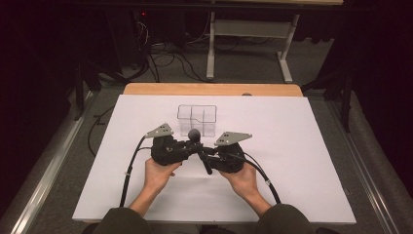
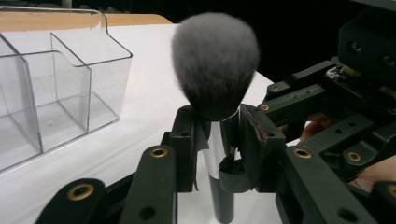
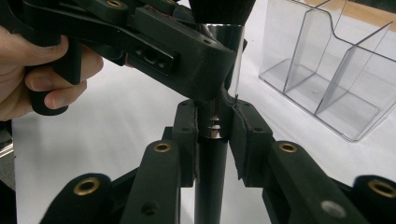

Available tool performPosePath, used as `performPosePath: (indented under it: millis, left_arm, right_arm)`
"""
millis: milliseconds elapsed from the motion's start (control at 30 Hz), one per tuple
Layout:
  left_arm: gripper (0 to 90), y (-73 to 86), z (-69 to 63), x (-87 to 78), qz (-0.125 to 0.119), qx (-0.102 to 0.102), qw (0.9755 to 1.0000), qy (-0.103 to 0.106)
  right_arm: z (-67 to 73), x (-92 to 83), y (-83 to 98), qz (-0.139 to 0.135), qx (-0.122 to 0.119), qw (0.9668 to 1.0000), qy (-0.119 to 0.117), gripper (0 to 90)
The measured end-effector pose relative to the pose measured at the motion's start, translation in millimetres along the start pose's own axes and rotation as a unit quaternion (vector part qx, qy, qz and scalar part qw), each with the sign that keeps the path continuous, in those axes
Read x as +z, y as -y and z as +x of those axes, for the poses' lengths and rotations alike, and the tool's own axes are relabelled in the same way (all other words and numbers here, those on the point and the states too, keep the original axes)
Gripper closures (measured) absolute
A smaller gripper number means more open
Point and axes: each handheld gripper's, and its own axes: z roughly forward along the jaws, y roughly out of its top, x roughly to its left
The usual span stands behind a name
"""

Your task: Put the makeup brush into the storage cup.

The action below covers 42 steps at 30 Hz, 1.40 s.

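Both grippers, left and right, clamp our grey-bristled, chrome-ferruled black makeup brush; placing it in the clear plastic divided organizer presumably remains.

The brush has grey bristles, a silver collar and a black handle. Beyond the black grippers, a clear organizer stands on the white table.

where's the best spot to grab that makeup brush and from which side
Grip the makeup brush on its firm shaft, at the silver collar or the black handle, never the soft bristles. Come from the sides, across the shaft: it is thin and round, and both the left tongs and right tongs already pinch it so.
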Motion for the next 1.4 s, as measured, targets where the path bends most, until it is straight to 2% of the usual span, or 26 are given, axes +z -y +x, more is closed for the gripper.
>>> performPosePath:
  millis: [233, 633, 733, 867, 967, 1267, 1400]
  left_arm:
    - [70.4, -0.2, -1.1, -0.4, 0.0, 0.001, 1.0, 0.0]
    - [71.0, -1.4, -2.9, -1.0, 0.009, 0.003, 0.9999, -0.011]
    - [71.0, -1.8, -0.8, -3.0, 0.01, 0.002, 0.9998, -0.015]
    - [71.1, -2.6, 0.2, -5.2, 0.006, 0.0, 0.9998, -0.019]
    - [71.0, -2.8, 0.2, -6.0, 0.006, 0.0, 0.9998, -0.02]
    - [71.0, -3.1, -1.2, -8.5, 0.004, 0.006, 0.9996, -0.026]
    - [71.0, -2.9, -0.6, -8.1, 0.007, 0.006, 0.9996, -0.027]
  right_arm:
    - [0.0, 1.0, 0.1, 0.0, -0.002, 1.0, -0.002, 75.1]
    - [-0.3, 1.6, 0.3, 0.005, 0.014, 0.9998, -0.009, 73.5]
    - [-2.5, 0.3, 0.4, 0.005, 0.015, 0.9998, -0.01, 69.1]
    - [-6.6, -4.8, 0.7, 0.002, 0.031, 0.9994, -0.013, 62.6]
    - [-8.8, -8.9, 1.6, -0.003, 0.035, 0.9993, -0.01, 57.9]
    - [-18.3, -27.7, 6.5, -0.013, 0.038, 0.9992, 0.007, 45.6]
    - [-23.4, -37.2, 12.2, -0.016, 0.04, 0.9989, 0.016, 43.6]
